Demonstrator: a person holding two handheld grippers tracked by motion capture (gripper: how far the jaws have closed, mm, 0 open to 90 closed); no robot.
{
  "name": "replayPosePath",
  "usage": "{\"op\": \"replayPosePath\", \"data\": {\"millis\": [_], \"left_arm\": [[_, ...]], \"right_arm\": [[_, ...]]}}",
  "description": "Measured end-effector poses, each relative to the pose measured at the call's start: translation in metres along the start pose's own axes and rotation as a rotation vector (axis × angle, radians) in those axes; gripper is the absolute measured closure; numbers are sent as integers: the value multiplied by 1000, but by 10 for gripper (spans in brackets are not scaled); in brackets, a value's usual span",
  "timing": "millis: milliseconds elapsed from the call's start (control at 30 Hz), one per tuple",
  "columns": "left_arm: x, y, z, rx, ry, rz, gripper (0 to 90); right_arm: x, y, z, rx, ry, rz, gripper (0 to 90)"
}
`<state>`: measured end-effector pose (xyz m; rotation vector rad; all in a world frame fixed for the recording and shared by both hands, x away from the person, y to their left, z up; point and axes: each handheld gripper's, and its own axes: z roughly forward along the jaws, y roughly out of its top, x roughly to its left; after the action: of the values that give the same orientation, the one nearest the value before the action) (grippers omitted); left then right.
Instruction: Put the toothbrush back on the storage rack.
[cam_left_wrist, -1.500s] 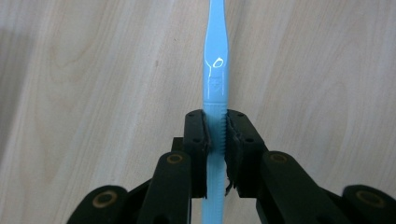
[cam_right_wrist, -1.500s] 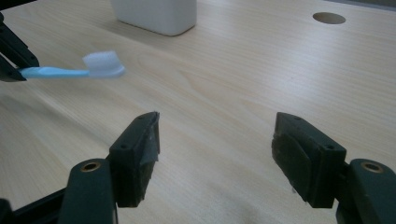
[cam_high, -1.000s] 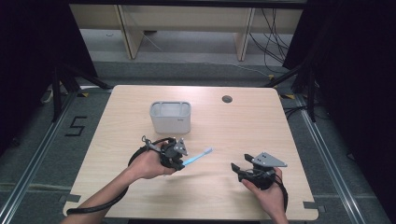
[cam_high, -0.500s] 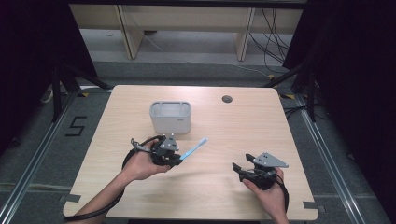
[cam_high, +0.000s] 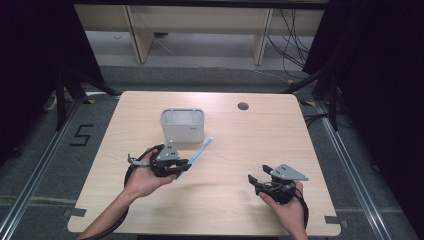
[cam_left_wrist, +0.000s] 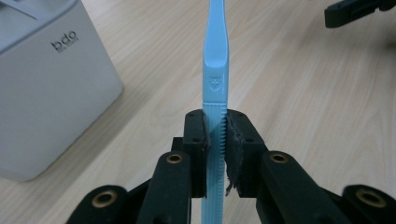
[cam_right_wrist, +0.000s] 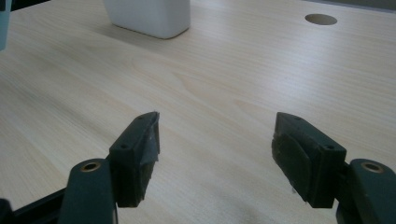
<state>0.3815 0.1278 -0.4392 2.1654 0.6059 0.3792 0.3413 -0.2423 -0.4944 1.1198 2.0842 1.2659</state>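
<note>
Left gripper (cam_high: 181, 167) now lifted off the table (cam_high: 240, 200) and carried up-left from a second ago, closing on the white container (cam_high: 183, 125). Jaws clamped tight on the ribbed handle of the light blue toothbrush (cam_left_wrist: 215, 70), seen plainly in the left gripper view, handle pinched square between the pads. Brush tilted, head end raised and pointing up-right, tip now just beside the container's front right corner in the high view, where half a second ago stood well short of it. Container itself unmoved, upright near the middle of the table, open top facing up. Right gripper (cam_right_wrist: 217, 149) parked low at the right, same spot throughout, jaws spread wide with nothing between them, bare wood beneath. Reads as a carry toward the container, grasp done, transport under way. Still ahead, by the look of it: swinging the brush more upright and bringing it over the open rim before letting go. Tilt and nearness to the wall worth watching for a clip on the edge.
</note>
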Motion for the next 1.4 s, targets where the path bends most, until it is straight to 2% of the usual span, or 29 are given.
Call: {"op": "replayPosePath", "data": {"millis": [333, 433, 500, 533, 567, 1167, 1233, 1300, 1333, 1400], "left_arm": [[0, -4, -3, -31, 6, -4, 787], [0, -5, -4, -65, 20, -17, 787], [1, -5, -6, -53, 14, -5, 787], [0, -5, -5, -78, 27, -27, 787], [1, -5, -6, -89, 27, -24, 787], [5, -7, -16, -155, 70, -43, 788], [6, -7, -16, -168, 63, -52, 788], [6, -8, -18, -172, 76, -56, 787], [6, -8, -18, -189, 78, -58, 788], [6, -8, -19, -192, 85, -57, 788]], "right_arm": [[1, 0, 1, 0, 9, 4, 332], [2, 0, 1, 4, 15, 14, 332], [2, 0, 1, 6, 13, 11, 332], [2, 0, 2, 0, 16, 17, 332], [2, 0, 2, -1, 17, 15, 332], [2, 0, 2, -1, 18, 16, 331], [2, 0, 2, -2, 18, 16, 332], [2, 0, 2, -3, 18, 15, 332], [3, 0, 2, -2, 23, 23, 332], [3, 0, 3, -4, 32, 33, 332]]}}
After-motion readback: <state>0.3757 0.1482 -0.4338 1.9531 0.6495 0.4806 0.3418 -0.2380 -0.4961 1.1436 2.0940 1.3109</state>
